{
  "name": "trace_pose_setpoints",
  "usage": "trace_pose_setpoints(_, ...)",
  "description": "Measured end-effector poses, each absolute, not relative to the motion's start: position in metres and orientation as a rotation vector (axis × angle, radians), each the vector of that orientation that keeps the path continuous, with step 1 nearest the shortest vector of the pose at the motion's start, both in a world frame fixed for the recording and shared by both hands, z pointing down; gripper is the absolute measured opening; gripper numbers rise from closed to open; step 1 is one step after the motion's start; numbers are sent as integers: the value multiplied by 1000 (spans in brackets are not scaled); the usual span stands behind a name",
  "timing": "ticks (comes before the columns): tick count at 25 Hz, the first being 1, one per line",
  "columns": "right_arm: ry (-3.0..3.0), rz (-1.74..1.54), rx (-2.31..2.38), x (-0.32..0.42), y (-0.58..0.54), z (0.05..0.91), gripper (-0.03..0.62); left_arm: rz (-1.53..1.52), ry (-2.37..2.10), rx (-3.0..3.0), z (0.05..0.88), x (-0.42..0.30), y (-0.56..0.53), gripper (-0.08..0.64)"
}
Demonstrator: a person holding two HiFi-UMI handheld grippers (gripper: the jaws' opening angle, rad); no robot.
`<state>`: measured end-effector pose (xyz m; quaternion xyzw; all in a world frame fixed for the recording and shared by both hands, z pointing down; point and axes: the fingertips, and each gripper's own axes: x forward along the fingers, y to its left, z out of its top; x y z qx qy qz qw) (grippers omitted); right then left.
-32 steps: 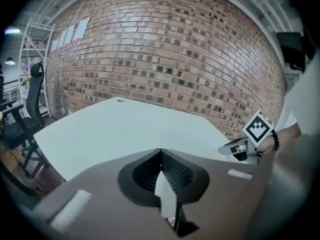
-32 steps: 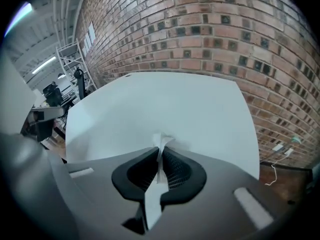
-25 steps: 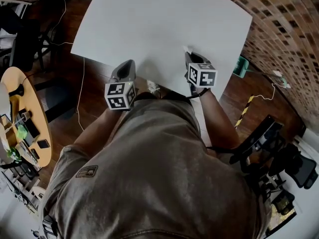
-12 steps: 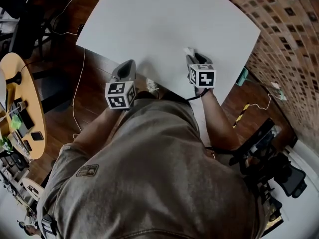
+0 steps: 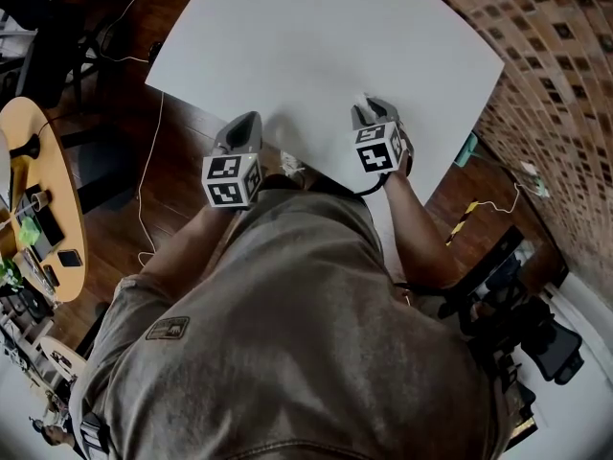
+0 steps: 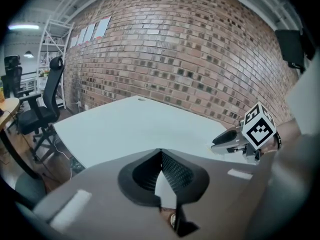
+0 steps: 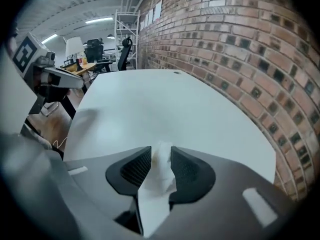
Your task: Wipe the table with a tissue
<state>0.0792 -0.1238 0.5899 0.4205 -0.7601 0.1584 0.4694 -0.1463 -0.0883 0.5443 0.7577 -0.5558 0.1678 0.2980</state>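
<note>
A large white table (image 5: 326, 56) is seen from above, set on a dark wooden floor (image 5: 182, 190) and flanked on the right by a brick wall (image 5: 565, 75). The lower half of the head view is filled by the person's grey-brown shirt (image 5: 287, 343). A round wooden side table (image 5: 69, 199), strewn with small items, is seen at the left edge. A black office chair (image 6: 50, 94) is shown beside the white table at the left of the left gripper view. The left gripper (image 6: 160, 152) is held at the table's near edge, well apart from the right one. Its jaws are closed, tips together, and nothing is seen to be gripped. The right gripper (image 7: 161, 153) is pointed downward over the near right part of the tabletop. Its jaws have just been opened wide and then eased in slightly, and they stand apart. The tissue (image 7: 156, 194), white and crumpled, is found in the gap between them, over the tabletop, with one end poking out past the tips. It is not seen to be clamped by the pads.
</note>
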Motion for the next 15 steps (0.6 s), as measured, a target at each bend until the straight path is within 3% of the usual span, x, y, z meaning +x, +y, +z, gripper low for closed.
trace_pose_setpoints(4,-1839,430,1044,89,-126,598,128,451,-1486,1996,547,-150,-90,2)
trace_pose_setpoints(7,-1834,422,1060,92,-130,597,63,450,-1493,1985,549,-149,-90,2)
trace_pose_setpoints(15,-1904,443,1049,63,-145,598,51,442,-1529,1950,548,-161,-89,2)
